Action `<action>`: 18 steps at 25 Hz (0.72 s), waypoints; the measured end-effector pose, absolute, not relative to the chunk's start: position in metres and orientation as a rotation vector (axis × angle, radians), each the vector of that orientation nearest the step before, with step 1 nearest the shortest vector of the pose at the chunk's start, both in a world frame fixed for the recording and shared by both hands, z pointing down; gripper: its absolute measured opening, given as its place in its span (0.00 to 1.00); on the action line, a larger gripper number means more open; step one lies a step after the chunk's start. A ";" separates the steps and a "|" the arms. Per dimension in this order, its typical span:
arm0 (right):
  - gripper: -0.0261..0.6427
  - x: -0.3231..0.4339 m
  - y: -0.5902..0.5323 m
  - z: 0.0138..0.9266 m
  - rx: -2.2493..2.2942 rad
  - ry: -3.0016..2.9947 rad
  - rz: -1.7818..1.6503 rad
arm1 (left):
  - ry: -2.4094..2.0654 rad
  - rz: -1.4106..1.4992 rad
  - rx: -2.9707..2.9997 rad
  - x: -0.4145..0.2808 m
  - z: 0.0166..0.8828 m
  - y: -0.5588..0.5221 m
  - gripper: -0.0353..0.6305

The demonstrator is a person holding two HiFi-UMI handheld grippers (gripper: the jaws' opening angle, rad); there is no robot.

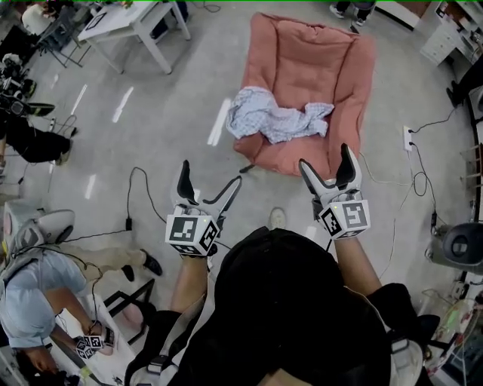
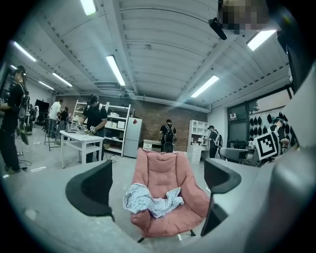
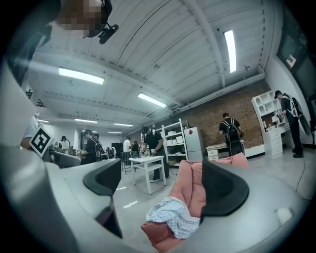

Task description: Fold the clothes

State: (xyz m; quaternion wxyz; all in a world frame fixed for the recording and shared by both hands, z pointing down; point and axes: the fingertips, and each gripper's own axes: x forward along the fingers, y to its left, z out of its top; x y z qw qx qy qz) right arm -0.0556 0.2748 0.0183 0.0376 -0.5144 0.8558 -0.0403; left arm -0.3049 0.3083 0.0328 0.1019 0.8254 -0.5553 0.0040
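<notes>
Lying crumpled on the seat of a salmon-pink padded lounge chair (image 1: 309, 60): one pale blue-and-white checked cloth garment (image 1: 275, 119), unfolded and bunched, with one end draped over the chair's front left edge. The garment is located ahead of both sets of jaws and well apart from them; no contact is made by either gripper.

Left gripper (image 1: 210, 177), grey and white with black pads and a square-marker cube: jaws are held wide apart with nothing between the pads. In the left gripper view the garment and chair are framed in the gap between the two jaws, far beyond them.

Right gripper (image 1: 326, 158), same build: jaws are likewise held apart and empty. In the right gripper view the garment is seen low in the gap, close against the inner edge of the right-hand jaw, which hides part of the chair.

Smooth grey floor (image 1: 151, 113): the chair is carried on it, beyond both jaws. A thin black cable (image 1: 139, 188) is trailed over it left of the left jaws; a white power strip (image 1: 408, 138) is placed right of the right jaws.

White rectangular table (image 1: 132, 19): stood beyond and left of the left jaws. A white refrigerator (image 2: 132, 137) and a red brick wall (image 2: 153, 118) are noted far behind the chair.
</notes>
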 end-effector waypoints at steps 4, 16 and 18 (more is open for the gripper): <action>0.76 -0.033 0.234 0.028 -1.552 2.656 -0.173 | -1.655 0.043 2.384 -0.288 0.051 0.270 0.92; 0.76 0.001 0.171 0.069 -1.467 2.796 -0.277 | -1.693 0.131 2.233 -0.277 0.100 0.221 0.91; 0.75 -0.005 0.164 0.075 -1.443 2.827 -0.289 | -1.684 0.137 2.216 -0.276 0.109 0.215 0.91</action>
